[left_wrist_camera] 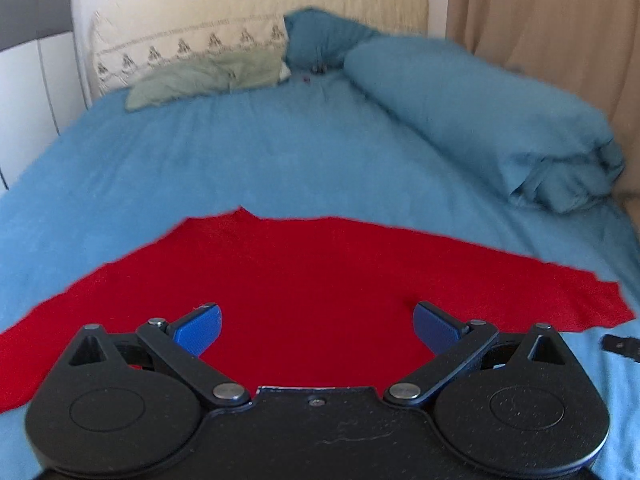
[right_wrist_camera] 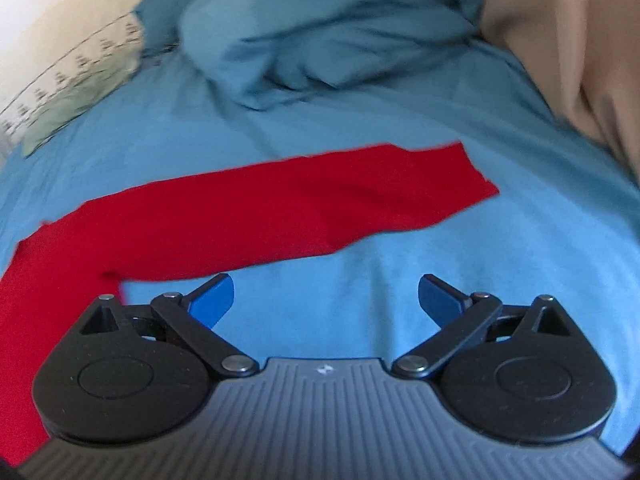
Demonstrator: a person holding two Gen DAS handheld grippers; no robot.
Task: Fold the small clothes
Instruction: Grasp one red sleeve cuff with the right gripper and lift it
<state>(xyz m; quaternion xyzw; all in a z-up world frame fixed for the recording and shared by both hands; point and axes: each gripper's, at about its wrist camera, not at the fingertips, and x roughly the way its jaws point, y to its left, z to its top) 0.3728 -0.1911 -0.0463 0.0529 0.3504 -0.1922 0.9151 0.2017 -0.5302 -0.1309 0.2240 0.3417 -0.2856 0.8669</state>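
Observation:
A red long-sleeved garment lies spread flat on the blue bed sheet. My left gripper is open and empty, hovering over the garment's body near its lower edge. In the right wrist view the garment's right sleeve stretches out to the right across the sheet. My right gripper is open and empty, over bare sheet just below that sleeve, near the armpit. A tip of the right gripper shows at the edge of the left wrist view.
A rolled blue duvet lies along the right side of the bed, beside a beige curtain. Pillows and a pale green cloth sit at the headboard. A white wall borders the left.

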